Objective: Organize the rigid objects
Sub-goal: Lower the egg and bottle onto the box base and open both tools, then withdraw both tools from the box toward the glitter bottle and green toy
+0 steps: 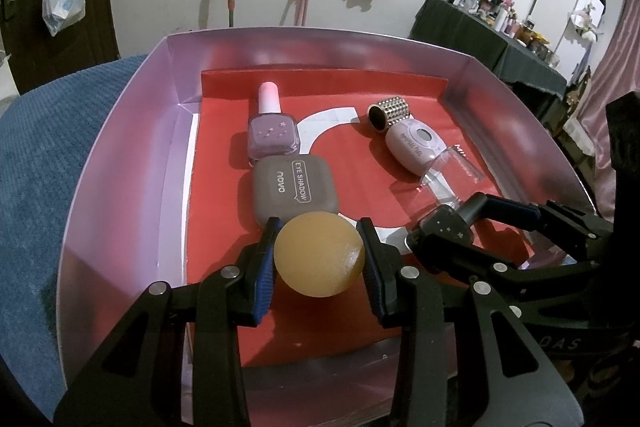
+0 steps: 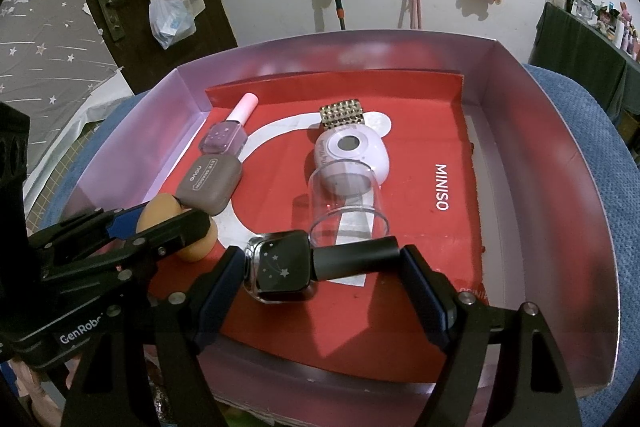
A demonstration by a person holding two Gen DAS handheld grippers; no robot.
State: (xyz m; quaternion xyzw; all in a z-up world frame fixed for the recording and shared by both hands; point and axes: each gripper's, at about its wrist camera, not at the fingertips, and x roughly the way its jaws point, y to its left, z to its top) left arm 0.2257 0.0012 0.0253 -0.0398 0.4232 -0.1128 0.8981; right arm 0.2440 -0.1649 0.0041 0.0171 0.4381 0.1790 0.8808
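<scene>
A pink-walled box [image 1: 120, 131] with a red liner holds the objects. My left gripper [image 1: 320, 239] is shut on an orange makeup sponge [image 1: 320, 254], which touches a grey eyeshadow case [image 1: 294, 189]; the sponge also shows in the right wrist view [image 2: 160, 213]. Behind the case lies a lilac nail polish bottle [image 1: 273, 135]. My right gripper [image 2: 324, 267] is shut on a black nail polish bottle [image 2: 282, 267], held lengthwise low over the liner; the bottle also shows in the left wrist view [image 1: 444, 227]. A lilac perfume bottle [image 2: 352, 157] with studded cap and clear cover [image 2: 347, 207] lies mid-box.
The box [image 2: 552, 155] sits on a blue textured cloth [image 1: 36, 155]. Box walls rise on the left, back and right. A wall with plush toys and a cluttered dark table [image 1: 480, 31] stand behind.
</scene>
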